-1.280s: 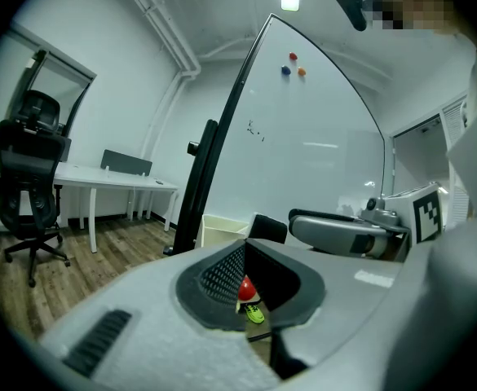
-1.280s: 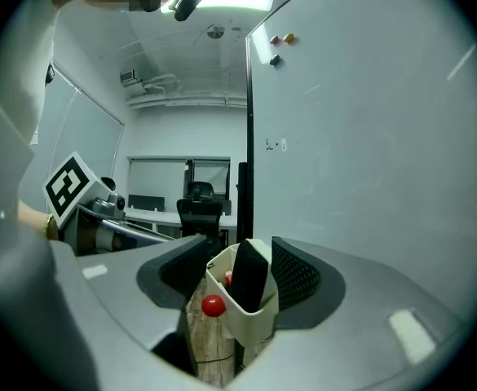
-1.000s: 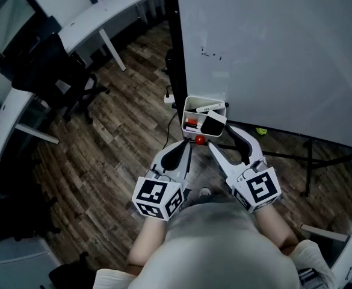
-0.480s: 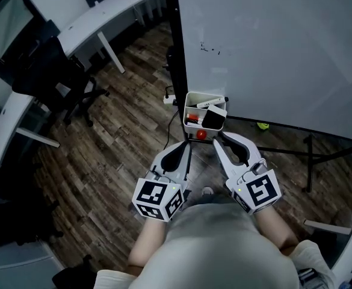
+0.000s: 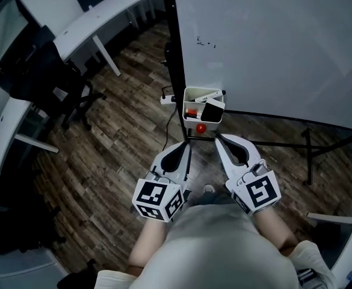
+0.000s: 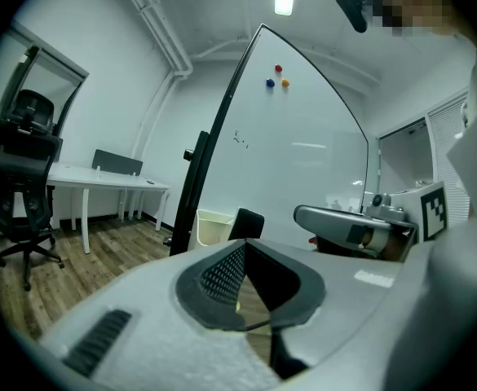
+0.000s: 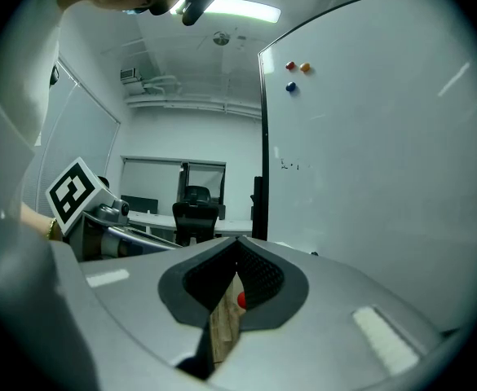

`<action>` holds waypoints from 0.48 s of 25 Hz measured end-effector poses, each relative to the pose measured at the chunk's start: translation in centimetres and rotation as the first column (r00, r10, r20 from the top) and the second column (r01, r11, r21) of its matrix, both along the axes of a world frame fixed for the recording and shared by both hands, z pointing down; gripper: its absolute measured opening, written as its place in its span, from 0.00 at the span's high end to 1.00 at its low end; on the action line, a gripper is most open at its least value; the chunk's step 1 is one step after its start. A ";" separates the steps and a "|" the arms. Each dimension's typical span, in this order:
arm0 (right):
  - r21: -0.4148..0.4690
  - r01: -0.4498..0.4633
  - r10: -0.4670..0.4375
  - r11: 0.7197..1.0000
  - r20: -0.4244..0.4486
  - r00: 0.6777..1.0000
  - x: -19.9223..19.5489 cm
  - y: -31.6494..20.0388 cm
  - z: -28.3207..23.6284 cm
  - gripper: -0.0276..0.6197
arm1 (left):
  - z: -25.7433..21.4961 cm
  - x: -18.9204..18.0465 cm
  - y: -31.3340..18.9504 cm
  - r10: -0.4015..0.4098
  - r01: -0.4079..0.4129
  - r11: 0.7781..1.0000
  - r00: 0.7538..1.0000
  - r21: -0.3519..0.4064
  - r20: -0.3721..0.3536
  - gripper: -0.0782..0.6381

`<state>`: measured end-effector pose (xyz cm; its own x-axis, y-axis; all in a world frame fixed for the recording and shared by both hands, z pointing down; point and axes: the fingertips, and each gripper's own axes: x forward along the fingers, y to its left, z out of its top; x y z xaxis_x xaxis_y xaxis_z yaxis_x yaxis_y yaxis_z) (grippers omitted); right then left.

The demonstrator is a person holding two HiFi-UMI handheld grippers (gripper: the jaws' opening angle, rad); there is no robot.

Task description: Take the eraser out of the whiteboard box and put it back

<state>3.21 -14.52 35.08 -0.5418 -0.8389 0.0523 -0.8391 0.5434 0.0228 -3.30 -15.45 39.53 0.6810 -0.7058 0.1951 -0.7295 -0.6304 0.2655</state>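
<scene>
The white whiteboard box point(image 5: 188, 104) hangs at the lower left corner of the whiteboard point(image 5: 272, 41). A black eraser point(image 5: 214, 109) leans in its right side, beside a few markers point(image 5: 194, 112). A red ball point(image 5: 201, 127) sits just under the box. My left gripper point(image 5: 188, 144) and right gripper point(image 5: 219, 138) are both shut and empty, side by side a short way back from the box. In the left gripper view the box point(image 6: 212, 225) and eraser point(image 6: 247, 223) stand ahead of the shut left gripper point(image 6: 243, 243). The right gripper point(image 7: 238, 261) shows only floor and the red ball point(image 7: 240, 300) behind its tips.
The whiteboard's black post point(image 5: 174, 53) rises left of the box, and its stand's bar point(image 5: 308, 158) crosses the wooden floor at the right. A black office chair point(image 5: 49, 71) and white desks point(image 5: 103, 14) stand at the left. A power strip point(image 5: 166, 99) lies by the post.
My right gripper, open around the eraser at the box, has shut empty. Both grippers have drawn back from the box. The eraser stays in the box.
</scene>
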 end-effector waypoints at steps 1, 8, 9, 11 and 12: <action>0.002 -0.003 0.003 1.000 0.001 1.000 -0.1 0.3 0.1 0.95 | 0.0 -0.1 0.2 0.004 -0.004 1.000 1.000 -0.001 0.000 0.88; 0.006 -0.027 0.027 1.000 0.001 1.000 -0.6 2.1 -0.1 0.95 | 0.0 -0.8 1.8 0.022 -0.022 1.000 1.000 -0.003 -0.004 0.88; 0.005 -0.031 0.031 1.000 0.001 1.000 -0.7 2.4 -0.1 0.95 | 0.0 -0.9 2.1 0.025 -0.025 1.000 1.000 -0.003 -0.005 0.88; 0.003 -0.038 0.038 0.999 0.004 0.999 -0.9 3.1 -0.2 0.95 | -0.1 -1.1 2.7 0.029 -0.029 1.000 1.000 -0.002 -0.005 0.88; 0.005 -0.039 0.039 0.999 0.006 0.999 -1.0 3.4 -0.2 0.95 | -0.1 -1.3 3.0 0.031 -0.031 1.000 1.000 -0.002 -0.005 0.88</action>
<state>2.17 -11.11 34.88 -0.5091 -0.8595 0.0453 -0.8597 0.5103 0.0203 -4.56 -12.43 39.46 0.7034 -0.6841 0.1929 -0.7083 -0.6519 0.2709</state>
